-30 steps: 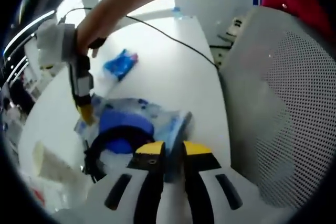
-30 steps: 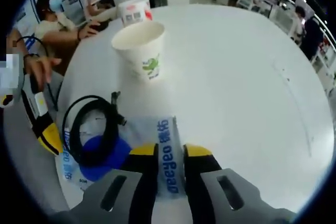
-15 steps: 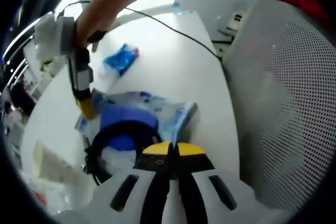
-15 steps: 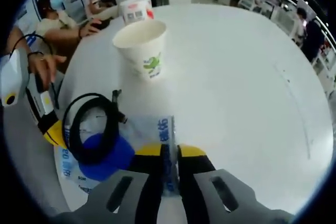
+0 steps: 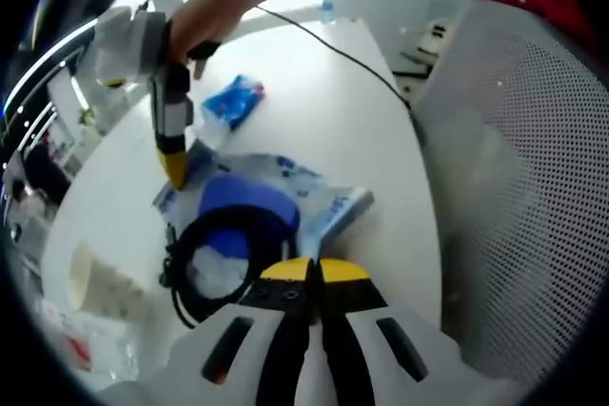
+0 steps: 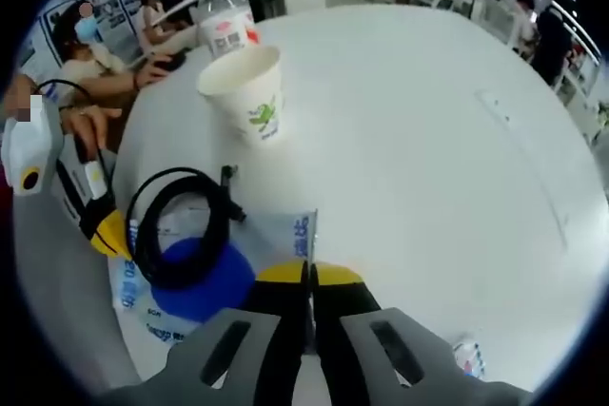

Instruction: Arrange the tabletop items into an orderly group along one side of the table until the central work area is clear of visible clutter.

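Right gripper view has a paper cup (image 6: 245,92) w/ green logo at 11 o'clock, water bottle (image 6: 222,18) behind it; left gripper view adds a small blue packet (image 5: 233,100) at 11. Clear bag (image 5: 285,202) w/ blue disc, blue print unreadable, lies at table edge, black cable coil (image 5: 217,259) on top. Right gripper (image 6: 306,278) jaws pinched on bag's edge. Left gripper (image 5: 305,270) jaws closed at bag's other edge; grip on it unclear.

A coiled black cable (image 6: 176,235) lies on a flat blue-and-white bag (image 6: 205,287) near a paper cup (image 6: 245,92).
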`<state>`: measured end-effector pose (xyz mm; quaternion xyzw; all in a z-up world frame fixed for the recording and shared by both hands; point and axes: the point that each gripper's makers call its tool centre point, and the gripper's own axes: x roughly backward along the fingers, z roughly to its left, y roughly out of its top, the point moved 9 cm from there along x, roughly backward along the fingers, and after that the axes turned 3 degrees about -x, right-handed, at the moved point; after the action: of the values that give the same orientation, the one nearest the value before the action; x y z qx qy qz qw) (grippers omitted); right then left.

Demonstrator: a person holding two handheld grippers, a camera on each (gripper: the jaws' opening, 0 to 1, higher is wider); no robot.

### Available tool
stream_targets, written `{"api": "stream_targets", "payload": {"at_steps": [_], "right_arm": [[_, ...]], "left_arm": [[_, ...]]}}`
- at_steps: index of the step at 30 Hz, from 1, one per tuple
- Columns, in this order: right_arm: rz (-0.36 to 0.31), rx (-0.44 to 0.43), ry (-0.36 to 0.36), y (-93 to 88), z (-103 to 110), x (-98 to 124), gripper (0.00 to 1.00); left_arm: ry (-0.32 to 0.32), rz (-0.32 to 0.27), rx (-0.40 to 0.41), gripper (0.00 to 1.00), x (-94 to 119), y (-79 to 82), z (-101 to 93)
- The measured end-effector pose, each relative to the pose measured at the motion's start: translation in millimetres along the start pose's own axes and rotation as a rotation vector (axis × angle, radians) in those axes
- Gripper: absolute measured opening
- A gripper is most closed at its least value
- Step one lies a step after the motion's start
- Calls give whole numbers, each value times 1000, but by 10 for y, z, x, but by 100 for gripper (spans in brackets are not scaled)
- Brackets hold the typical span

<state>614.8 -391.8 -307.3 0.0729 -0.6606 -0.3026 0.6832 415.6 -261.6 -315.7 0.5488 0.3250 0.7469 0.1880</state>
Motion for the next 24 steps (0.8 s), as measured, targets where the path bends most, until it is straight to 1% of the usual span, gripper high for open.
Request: {"api": "stream_targets", "payload": {"at_steps": [6, 7, 11, 14, 17, 18, 21, 22, 24], "right_arm": [[-19, -85, -5, -186, 14, 101, 1], [-27, -115, -7, -239, 12, 128, 1], [-67, -191, -10, -405, 34, 205, 1], [-85, -230, -17, -500, 61, 256, 1], [-119, -283, -26, -567, 100, 320, 1], [-139, -314, -28, -596, 124, 353, 1], [-166, -360, -38, -676, 159, 416, 1], [-176, -379, -42, -709, 182, 441, 1], [-203, -422, -55, -756, 224, 482, 1]], "left_arm": [[-6, 9, -20, 0, 53, -64, 46], [-3, 10, -19, 0, 62, -75, 59], [9, 17, -17, 0, 82, -112, 102], [13, 24, -18, 0, 84, -127, 125], [19, 29, -15, 0, 80, -147, 153], [24, 32, -13, 0, 80, -156, 168], [39, 42, 2, 0, 79, -177, 206], [54, 54, 10, 0, 75, -186, 225], [56, 51, 17, 0, 68, -185, 240]]}}
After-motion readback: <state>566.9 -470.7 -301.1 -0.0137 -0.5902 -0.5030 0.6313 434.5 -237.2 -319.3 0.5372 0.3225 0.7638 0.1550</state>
